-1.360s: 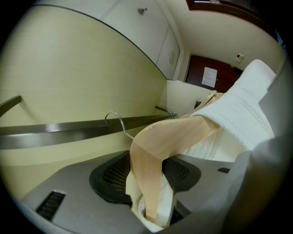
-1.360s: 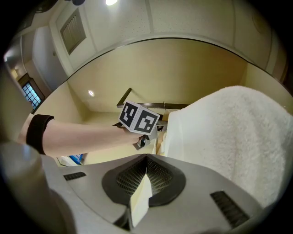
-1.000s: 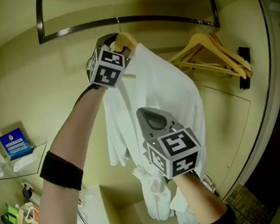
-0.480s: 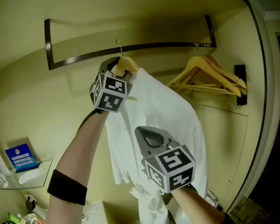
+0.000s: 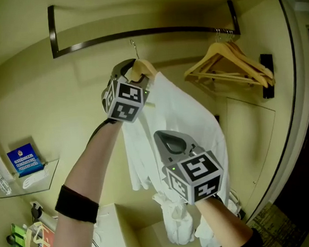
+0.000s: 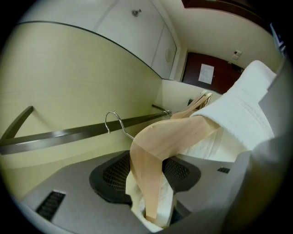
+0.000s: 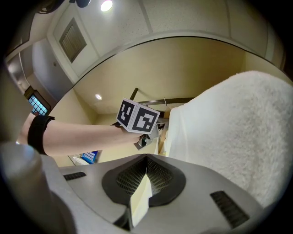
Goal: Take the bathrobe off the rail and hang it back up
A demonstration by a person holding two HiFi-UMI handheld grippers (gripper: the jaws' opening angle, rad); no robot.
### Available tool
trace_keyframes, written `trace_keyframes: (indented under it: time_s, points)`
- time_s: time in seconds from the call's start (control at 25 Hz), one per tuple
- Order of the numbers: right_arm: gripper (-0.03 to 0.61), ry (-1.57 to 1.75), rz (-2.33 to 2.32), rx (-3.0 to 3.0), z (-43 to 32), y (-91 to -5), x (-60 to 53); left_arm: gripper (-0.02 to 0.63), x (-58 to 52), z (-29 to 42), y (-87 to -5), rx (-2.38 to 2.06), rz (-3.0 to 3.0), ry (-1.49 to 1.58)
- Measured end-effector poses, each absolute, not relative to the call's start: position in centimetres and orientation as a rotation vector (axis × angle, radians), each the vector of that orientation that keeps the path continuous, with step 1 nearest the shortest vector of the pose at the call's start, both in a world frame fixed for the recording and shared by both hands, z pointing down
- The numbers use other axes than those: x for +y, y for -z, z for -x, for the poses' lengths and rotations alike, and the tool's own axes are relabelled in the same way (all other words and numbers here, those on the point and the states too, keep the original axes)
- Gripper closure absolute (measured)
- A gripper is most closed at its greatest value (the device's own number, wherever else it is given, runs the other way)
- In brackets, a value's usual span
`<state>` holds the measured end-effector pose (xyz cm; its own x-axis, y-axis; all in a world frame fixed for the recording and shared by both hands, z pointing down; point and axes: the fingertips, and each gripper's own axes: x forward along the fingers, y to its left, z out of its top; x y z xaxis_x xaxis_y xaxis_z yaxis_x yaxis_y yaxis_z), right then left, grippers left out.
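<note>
A white bathrobe [image 5: 183, 118] hangs on a wooden hanger [image 5: 142, 68]. My left gripper [image 5: 134, 73] is shut on the hanger's shoulder [image 6: 165, 137], with the robe's collar also caught between the jaws. The hanger's wire hook [image 6: 112, 119] is free, just under the dark rail [image 5: 152, 32]. My right gripper [image 5: 166, 135] points up in front of the robe's middle, shut, with the robe [image 7: 238, 137] close beside it on the right. I see no cloth clearly held in it.
Several empty wooden hangers [image 5: 229, 61] hang at the rail's right end. A glass shelf [image 5: 44, 179] at the lower left carries a blue box [image 5: 23, 159] and small items. The closet's back wall is close behind the rail.
The hook was over the rail before and now sits just under it. The left gripper, hanger and robe have dropped slightly. The right gripper has stayed in front of the robe.
</note>
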<state>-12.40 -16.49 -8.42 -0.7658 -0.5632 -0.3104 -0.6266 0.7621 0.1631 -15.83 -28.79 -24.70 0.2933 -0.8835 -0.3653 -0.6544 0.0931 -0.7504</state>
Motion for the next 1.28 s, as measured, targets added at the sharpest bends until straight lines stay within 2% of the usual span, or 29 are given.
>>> trace_keyframes:
  time_s: [0.76,1.28]
  points:
    - [0.561,-0.093,0.846,2.948,12.7,-12.0,-15.2,0.394,-25.7,18.1,4.8,1.511,1.63,0.397]
    - [0.563,0.275,0.671,3.136,16.0,-31.0,-10.3,0.396,-24.9,23.7,-19.6,1.633,1.687,0.639]
